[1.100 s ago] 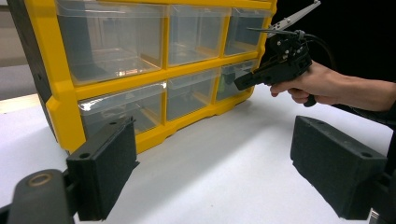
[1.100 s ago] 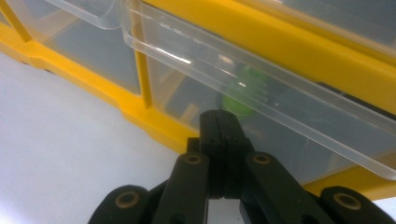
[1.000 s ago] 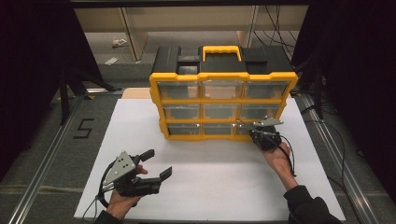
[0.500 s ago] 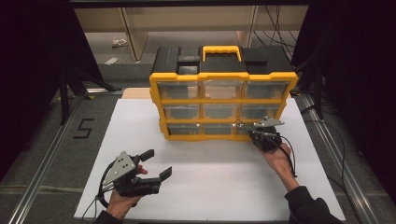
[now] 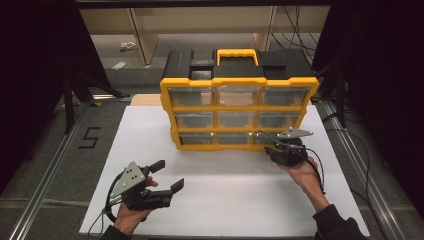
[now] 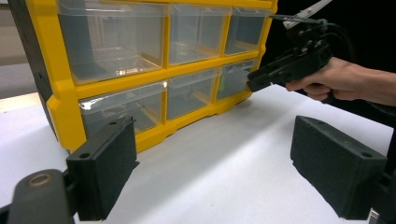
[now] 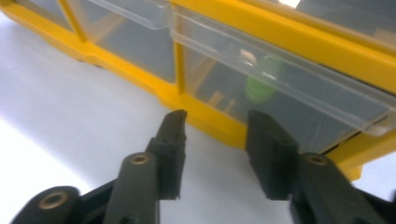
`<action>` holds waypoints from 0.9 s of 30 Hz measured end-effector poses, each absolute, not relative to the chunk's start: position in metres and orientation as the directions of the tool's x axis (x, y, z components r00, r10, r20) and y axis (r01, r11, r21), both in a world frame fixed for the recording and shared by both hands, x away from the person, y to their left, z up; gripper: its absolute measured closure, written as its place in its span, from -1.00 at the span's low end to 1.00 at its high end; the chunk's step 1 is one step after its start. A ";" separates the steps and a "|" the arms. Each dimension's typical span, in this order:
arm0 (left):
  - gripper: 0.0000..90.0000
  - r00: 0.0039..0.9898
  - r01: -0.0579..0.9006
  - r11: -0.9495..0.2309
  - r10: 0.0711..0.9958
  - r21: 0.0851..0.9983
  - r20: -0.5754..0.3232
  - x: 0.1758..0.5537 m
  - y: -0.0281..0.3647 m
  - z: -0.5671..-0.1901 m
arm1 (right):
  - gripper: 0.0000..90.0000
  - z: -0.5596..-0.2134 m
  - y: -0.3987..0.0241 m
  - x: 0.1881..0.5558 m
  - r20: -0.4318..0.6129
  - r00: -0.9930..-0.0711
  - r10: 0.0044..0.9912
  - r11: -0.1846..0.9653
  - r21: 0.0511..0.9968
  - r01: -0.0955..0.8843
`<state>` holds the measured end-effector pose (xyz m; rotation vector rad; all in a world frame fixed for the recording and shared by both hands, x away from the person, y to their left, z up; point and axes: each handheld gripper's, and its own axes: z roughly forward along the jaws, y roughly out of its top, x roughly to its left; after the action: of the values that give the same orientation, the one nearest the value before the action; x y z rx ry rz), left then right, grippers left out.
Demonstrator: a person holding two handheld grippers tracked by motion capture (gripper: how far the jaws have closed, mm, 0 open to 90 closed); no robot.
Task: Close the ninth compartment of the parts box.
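- The left tool hovers low over the white worktop at the near left, its jaws spread wide with nothing between them; it points toward the cabinet but stays well apart from it.
- Farther in, at the right, the right tool sits just in front of the bottom-right drawer of the cabinet. Its jaws have just been opening and now stand partly apart, gripping nothing; in the right gripper view the drawer's clear front lip lies just beyond the pads, seemingly apart from them.
- A small green object shows blurred through that drawer's clear front.
- The yellow and black drawer cabinet stands upright at the far middle of the worktop, with 3 rows of 3 clear drawers facing the person and a yellow handle on top.
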<state>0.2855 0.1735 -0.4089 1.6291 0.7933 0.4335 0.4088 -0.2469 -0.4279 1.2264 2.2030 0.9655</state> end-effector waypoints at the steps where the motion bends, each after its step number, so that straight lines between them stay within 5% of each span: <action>1: -0.68 0.697 0.256 -0.053 0.702 0.965 -0.147 0.285 0.173 -0.409 | 0.17 -0.427 -0.247 0.407 -0.033 -0.515 0.857 0.361 0.751 0.552; 27: -0.68 0.696 0.256 -0.055 0.703 0.965 -0.144 0.286 0.173 -0.409 | -0.32 -0.402 -0.238 0.373 0.044 -0.591 0.805 0.323 0.804 0.499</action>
<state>0.2857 0.1730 -0.4087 1.6290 0.7934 0.4357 0.3734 -0.2379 -0.4020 1.1602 2.2299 1.1568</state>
